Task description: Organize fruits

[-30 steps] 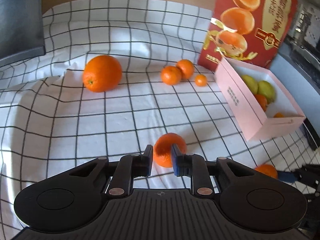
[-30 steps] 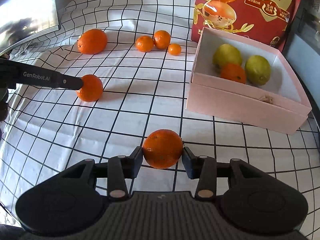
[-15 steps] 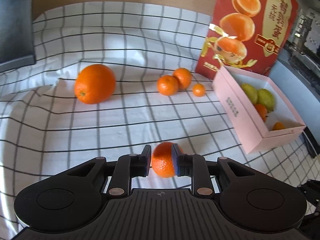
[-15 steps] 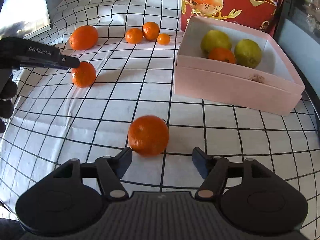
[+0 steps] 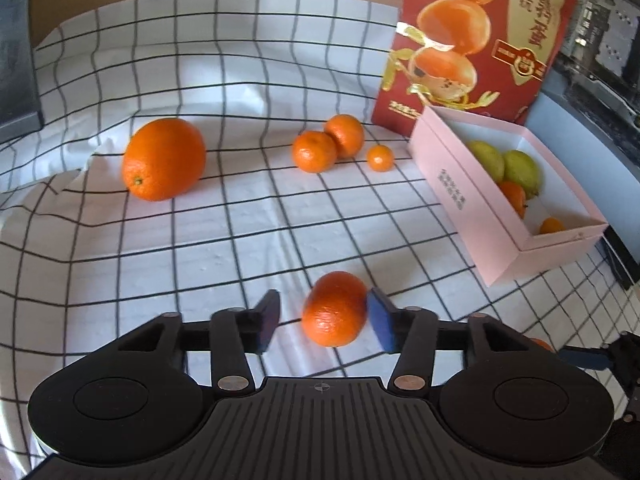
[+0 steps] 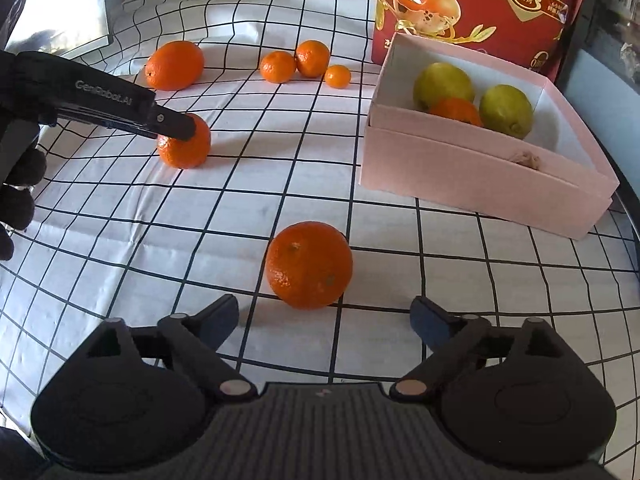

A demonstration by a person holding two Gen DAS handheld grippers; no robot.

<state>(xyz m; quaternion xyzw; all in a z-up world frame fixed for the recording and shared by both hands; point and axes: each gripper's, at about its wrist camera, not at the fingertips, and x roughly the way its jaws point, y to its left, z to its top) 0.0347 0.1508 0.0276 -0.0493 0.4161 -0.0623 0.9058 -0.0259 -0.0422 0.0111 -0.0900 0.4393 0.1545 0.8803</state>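
Observation:
My left gripper (image 5: 326, 322) is open with a mandarin (image 5: 334, 309) on the cloth between its fingers, touching the right pad. It also shows in the right wrist view (image 6: 185, 142), partly behind the left gripper's finger. My right gripper (image 6: 324, 320) is wide open and empty, just behind another mandarin (image 6: 309, 265) lying on the cloth. A pink box (image 6: 472, 178) at the right holds two green fruits (image 6: 443, 85) and an orange fruit (image 6: 456, 111). A big orange (image 5: 164, 159), two mandarins (image 5: 315, 151) and one tiny one (image 5: 380, 157) lie farther back.
A red carton with orange pictures (image 5: 472, 40) stands behind the pink box (image 5: 472, 204). A checked cloth (image 5: 200, 248) covers the table, rumpled at the back left. A dark object (image 5: 16, 52) sits at the far left. Dark equipment (image 5: 600, 48) is at the right.
Both grippers opened. The left let go of its mandarin, which now rests on the cloth. The right released its mandarin earlier and has drawn back a little.

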